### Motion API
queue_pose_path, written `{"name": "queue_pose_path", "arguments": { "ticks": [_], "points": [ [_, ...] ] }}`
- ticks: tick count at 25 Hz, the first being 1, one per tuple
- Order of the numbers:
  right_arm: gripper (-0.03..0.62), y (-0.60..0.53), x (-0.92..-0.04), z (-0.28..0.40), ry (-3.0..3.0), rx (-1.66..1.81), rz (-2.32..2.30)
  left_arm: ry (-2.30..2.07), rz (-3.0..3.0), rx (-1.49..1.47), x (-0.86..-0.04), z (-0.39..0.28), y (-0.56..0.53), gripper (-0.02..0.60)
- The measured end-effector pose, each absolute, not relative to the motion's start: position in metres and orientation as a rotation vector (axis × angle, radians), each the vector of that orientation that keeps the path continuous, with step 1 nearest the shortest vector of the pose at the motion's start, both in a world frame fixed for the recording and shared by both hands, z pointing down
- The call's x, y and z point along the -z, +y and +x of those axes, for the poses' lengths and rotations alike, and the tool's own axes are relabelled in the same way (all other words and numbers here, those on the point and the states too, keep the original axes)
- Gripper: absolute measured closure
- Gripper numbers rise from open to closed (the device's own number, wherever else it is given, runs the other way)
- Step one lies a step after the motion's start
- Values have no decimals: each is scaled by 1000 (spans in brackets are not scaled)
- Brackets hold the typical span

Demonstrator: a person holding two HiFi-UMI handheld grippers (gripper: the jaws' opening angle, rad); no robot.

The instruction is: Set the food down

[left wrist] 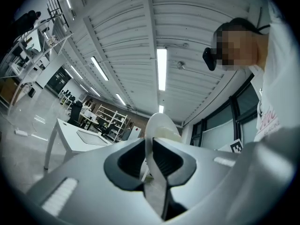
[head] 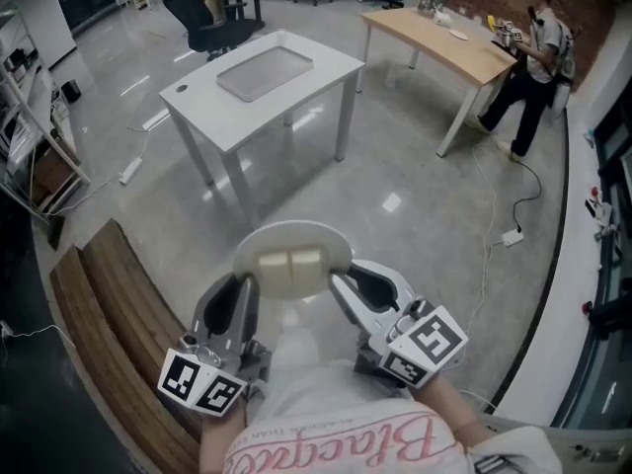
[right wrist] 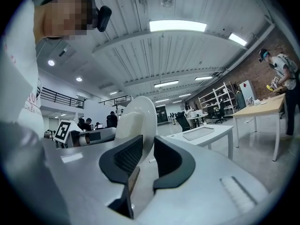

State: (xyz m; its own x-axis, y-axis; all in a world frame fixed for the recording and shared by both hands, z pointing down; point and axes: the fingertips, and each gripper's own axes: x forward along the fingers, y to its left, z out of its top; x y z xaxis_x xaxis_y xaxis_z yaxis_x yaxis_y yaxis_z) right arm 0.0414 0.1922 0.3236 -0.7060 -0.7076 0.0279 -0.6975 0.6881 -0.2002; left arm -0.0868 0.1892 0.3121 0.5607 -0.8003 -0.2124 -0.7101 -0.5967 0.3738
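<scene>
A round white plate point(head: 292, 237) hangs in the air in front of me over the grey floor, held level. On it lie two pale cream blocks of food point(head: 290, 268), side by side. My left gripper point(head: 242, 289) is shut on the plate's left rim and my right gripper point(head: 341, 284) is shut on its right rim. In the left gripper view the plate point(left wrist: 161, 125) stands edge-on between the jaws of the left gripper point(left wrist: 149, 150). The right gripper view shows the plate point(right wrist: 144, 109) and food point(right wrist: 127, 123) rising from the right gripper point(right wrist: 147, 150).
A white table point(head: 306, 55) with a flat grey tray point(head: 265, 72) stands ahead. A curved wooden bench point(head: 109, 334) lies at my left. A wooden table point(head: 449, 38) with a person point(head: 538, 62) at it is far right. A black office chair point(head: 212, 23) stands behind the white table.
</scene>
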Motion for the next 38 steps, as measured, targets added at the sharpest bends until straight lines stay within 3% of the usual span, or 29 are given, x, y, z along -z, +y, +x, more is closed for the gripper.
{"name": "queue_pose_path", "arguments": {
  "ticks": [19,38],
  "points": [
    [530,51,-315,10,2777,338,-1288,-1229,2485,432,-318,-118,38,520],
    [519,-13,-332,6,2787,393,-1395,-1226,2422,401,-335,-122,-23,522]
  ]
}}
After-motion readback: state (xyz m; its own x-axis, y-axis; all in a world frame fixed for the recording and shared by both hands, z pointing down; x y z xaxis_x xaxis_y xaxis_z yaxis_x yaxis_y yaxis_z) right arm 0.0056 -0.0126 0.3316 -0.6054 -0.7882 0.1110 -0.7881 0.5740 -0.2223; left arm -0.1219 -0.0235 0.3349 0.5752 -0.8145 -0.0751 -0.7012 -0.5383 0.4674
